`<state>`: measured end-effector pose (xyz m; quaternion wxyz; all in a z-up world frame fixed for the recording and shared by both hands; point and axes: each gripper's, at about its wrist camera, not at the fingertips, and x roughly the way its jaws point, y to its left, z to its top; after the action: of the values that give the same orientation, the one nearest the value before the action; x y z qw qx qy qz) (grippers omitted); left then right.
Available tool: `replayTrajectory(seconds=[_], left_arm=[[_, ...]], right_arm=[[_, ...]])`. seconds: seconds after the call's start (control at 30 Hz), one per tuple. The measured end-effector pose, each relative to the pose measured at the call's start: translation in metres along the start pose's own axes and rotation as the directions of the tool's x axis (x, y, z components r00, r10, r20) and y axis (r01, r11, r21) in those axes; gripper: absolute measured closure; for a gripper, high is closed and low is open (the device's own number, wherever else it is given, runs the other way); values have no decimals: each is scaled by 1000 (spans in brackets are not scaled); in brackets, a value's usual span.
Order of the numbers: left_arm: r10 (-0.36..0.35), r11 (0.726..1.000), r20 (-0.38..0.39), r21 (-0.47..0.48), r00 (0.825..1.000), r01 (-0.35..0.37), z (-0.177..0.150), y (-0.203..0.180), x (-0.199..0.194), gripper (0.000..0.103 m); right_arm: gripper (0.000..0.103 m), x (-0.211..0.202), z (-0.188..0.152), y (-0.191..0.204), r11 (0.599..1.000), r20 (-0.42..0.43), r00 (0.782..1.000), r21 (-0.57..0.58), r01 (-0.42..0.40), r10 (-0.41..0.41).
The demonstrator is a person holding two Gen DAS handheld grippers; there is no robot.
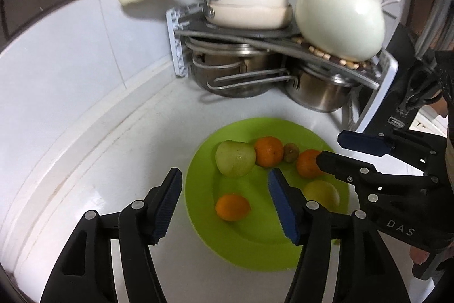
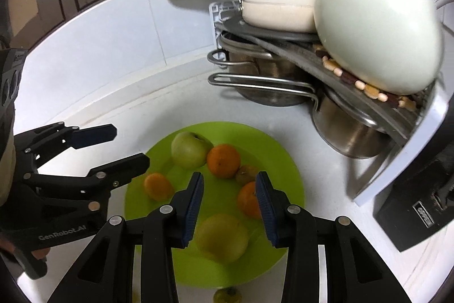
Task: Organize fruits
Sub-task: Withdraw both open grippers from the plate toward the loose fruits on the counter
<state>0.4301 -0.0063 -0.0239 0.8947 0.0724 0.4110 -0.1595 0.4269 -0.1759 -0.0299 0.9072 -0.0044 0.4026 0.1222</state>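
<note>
The left gripper [image 1: 224,181] and the right gripper [image 2: 229,186] are hovering over the green plate [image 1: 255,243] on the white tabletop [image 1: 119,161], fingers released and grasping nothing. A yellow-green apple [image 2: 222,237] is lying between the right fingers; a small orange [image 1: 232,207] between the left ones.
</note>
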Motion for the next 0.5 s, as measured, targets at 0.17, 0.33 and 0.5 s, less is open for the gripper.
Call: replayTrajectory(seconds=[0.17, 0.33, 0.5], left_arm=[[11, 1000, 48, -1, 999, -11, -5, 2, -30, 37], [19, 1000, 90, -6, 996, -18, -13, 3, -60, 33], [28, 1000, 124, 3, 992, -29, -23, 2, -87, 29]], right_arm=[[63, -24, -3, 11, 1000, 44, 999, -18, 14, -13], [56, -48, -8, 23, 999, 82, 997, -28, 15, -13], [51, -70, -14, 38, 999, 110, 994, -42, 5, 0]])
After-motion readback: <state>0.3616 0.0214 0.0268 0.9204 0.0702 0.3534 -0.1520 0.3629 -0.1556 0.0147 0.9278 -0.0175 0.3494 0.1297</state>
